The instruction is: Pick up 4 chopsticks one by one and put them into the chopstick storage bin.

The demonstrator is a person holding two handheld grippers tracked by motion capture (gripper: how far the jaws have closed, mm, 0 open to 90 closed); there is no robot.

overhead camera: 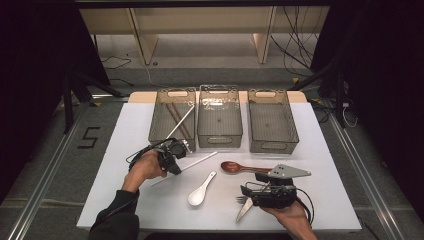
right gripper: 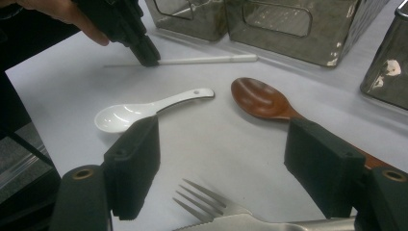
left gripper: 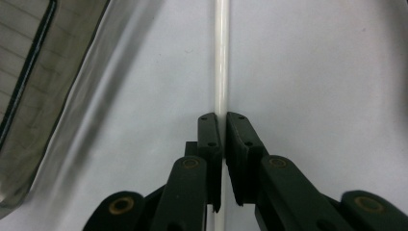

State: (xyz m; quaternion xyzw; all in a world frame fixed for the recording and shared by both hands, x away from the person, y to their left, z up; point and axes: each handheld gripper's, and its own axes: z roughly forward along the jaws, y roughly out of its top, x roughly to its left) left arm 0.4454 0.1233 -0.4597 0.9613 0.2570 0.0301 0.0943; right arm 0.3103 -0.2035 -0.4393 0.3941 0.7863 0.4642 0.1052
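A white chopstick (overhead camera: 200, 161) (left gripper: 221, 57) (right gripper: 202, 60) lies on the white table, just in front of the left bin. My left gripper (overhead camera: 172, 162) (left gripper: 223, 115) (right gripper: 144, 55) is shut on it near its middle, jaws pointing down at the table. My right gripper (overhead camera: 245, 192) (right gripper: 223, 144) stands open low over the front right. A metal fork (overhead camera: 241, 200) (right gripper: 207, 199) and a knife (overhead camera: 244, 210) (right gripper: 240, 224) lie between and below its jaws, untouched. A white ceramic spoon (overhead camera: 201, 190) (right gripper: 144, 109) and a wooden spoon (overhead camera: 235, 167) (right gripper: 260, 98) lie in the middle.
Three clear grey bins stand in a row at the back: the left bin (overhead camera: 156, 120) holds a brown and a white chopstick (overhead camera: 180, 122); beside it are the middle bin (overhead camera: 220, 137) and the right bin (overhead camera: 295, 135). The table's front edge (overhead camera: 220, 229) is near both hands.
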